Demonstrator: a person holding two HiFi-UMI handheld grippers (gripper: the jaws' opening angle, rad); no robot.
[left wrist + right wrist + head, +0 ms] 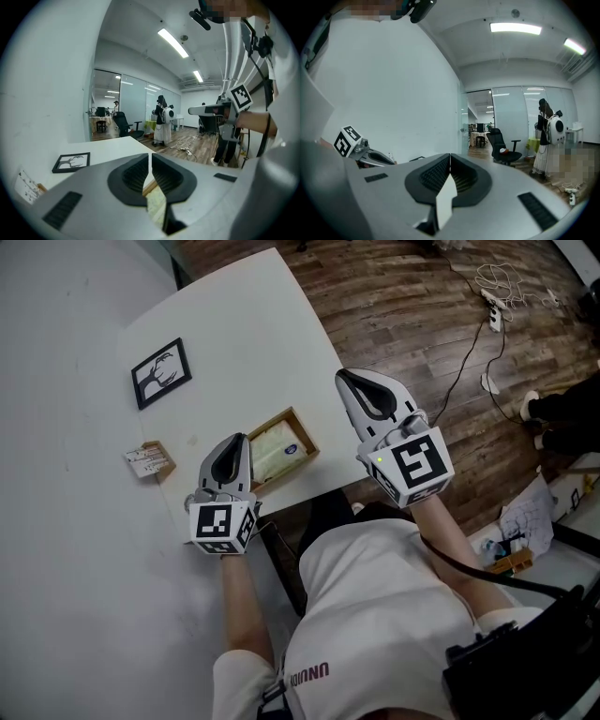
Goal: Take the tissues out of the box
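Both clenched empty, left tongs point(241, 439), right tongs point(343, 378), one tissue box point(306, 428), one picture frame point(161, 372)

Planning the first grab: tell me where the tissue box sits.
In the head view the tissue box lies on the white table near its front edge, right beside the left gripper.

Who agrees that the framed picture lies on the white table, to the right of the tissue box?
Wrong side: the head view shows the framed picture lying on the white table to the left of the tissue box.
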